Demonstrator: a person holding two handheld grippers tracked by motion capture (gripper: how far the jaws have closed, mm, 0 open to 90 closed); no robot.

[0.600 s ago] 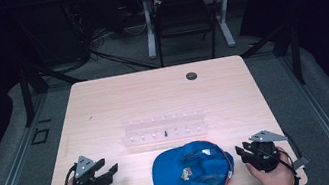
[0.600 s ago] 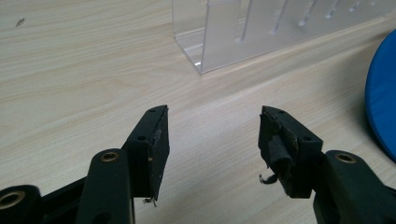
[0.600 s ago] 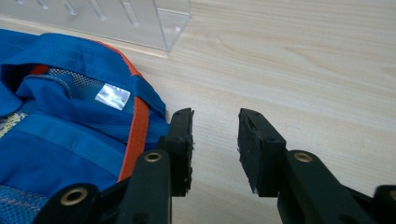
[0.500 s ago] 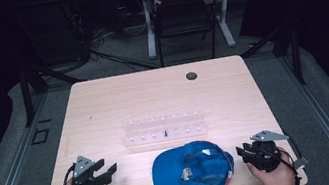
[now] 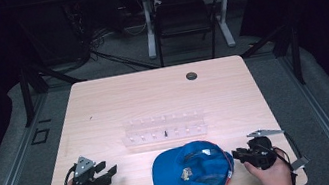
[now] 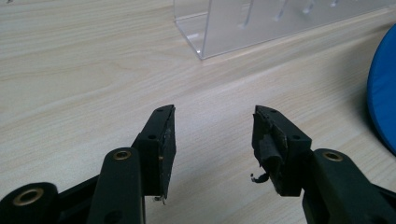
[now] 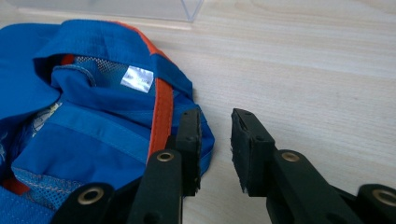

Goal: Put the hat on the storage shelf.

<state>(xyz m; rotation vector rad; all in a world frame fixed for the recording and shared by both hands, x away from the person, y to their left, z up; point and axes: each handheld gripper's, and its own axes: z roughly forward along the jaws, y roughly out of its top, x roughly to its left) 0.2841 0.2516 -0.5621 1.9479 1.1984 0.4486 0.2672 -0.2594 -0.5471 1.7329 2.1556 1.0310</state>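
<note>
A blue cap (image 5: 190,170) with orange trim lies upside down near the table's front edge, its inside and white label (image 7: 137,77) facing up. My right gripper (image 5: 236,154) rests just right of the cap, jaws a little apart with nothing between them. In the right gripper view the gripper (image 7: 215,119) has its left fingertip (image 7: 190,126) at the cap's (image 7: 93,116) rim and bare wood in the gap. My left gripper (image 5: 110,171) sits on the table left of the cap, wide open and empty (image 6: 214,121).
A clear plastic rack (image 5: 164,127) with rows of pegs stands mid-table behind the cap, and its corner shows ahead of the left gripper (image 6: 261,23). A black grommet (image 5: 191,76) sits near the far edge. The cap's edge (image 6: 383,93) lies to the right.
</note>
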